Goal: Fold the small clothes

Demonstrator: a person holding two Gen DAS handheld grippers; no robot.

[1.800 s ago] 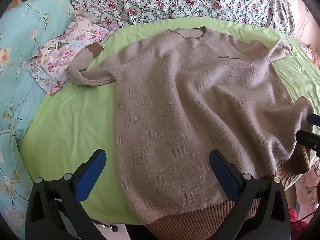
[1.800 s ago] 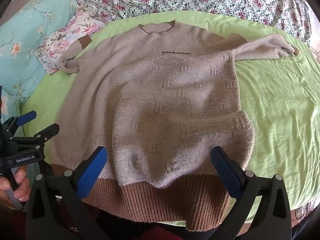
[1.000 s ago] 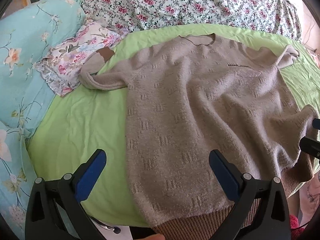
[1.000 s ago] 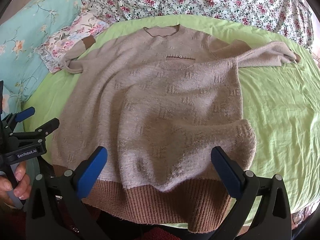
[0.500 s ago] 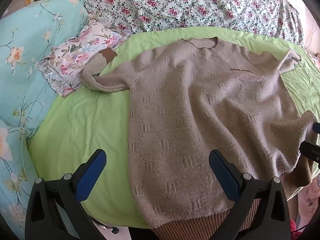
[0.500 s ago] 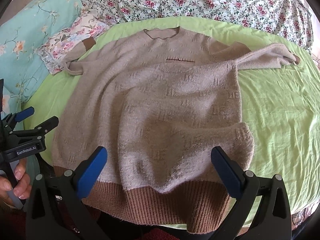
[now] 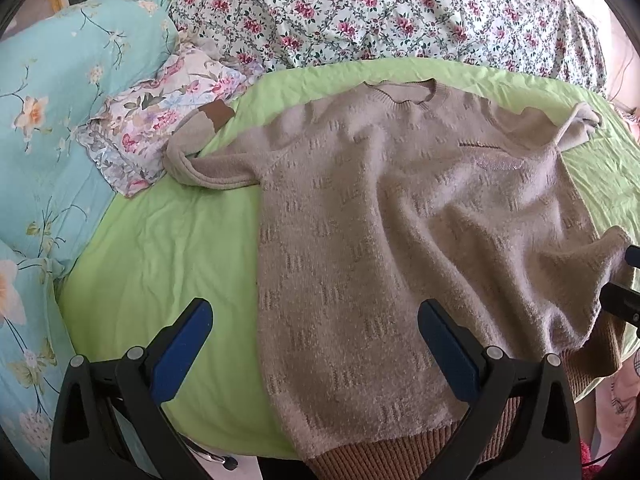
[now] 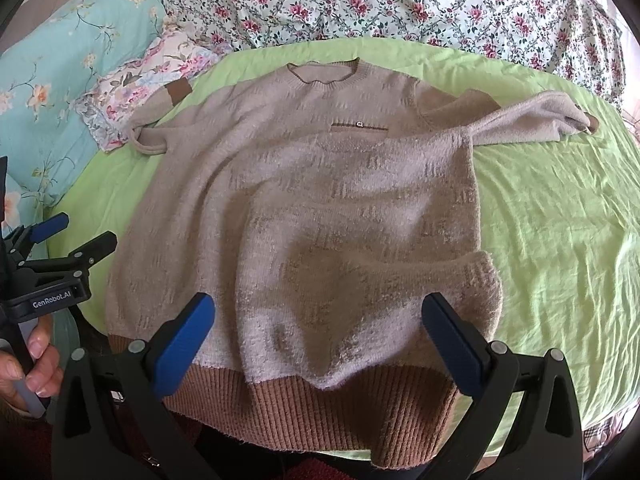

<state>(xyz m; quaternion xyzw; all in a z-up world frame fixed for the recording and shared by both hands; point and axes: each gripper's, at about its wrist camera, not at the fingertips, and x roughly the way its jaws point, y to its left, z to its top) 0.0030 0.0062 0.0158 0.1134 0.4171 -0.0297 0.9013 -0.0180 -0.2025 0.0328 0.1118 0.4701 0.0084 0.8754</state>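
A beige knit sweater (image 7: 400,220) with a brown ribbed hem lies spread on a green sheet (image 7: 160,248), neck away from me. It also shows in the right wrist view (image 8: 320,200), where its right side is folded over the body and one sleeve (image 8: 540,120) stretches right. The other sleeve (image 7: 208,156) with a brown cuff lies bent at the left. My left gripper (image 7: 316,356) is open and empty over the sweater's left lower edge. My right gripper (image 8: 318,344) is open and empty above the hem. The left gripper also shows in the right wrist view (image 8: 68,240).
A floral pillowcase (image 7: 160,120) lies at the sheet's left. A turquoise flowered quilt (image 7: 48,140) covers the left side and a rose-print cover (image 7: 380,12) the back. The bed's front edge is just below the hem (image 8: 320,412).
Both grippers have drawn back and up slightly, so the sweater sits a little farther off in both views. The sweater itself has not moved. Both grippers stay open.
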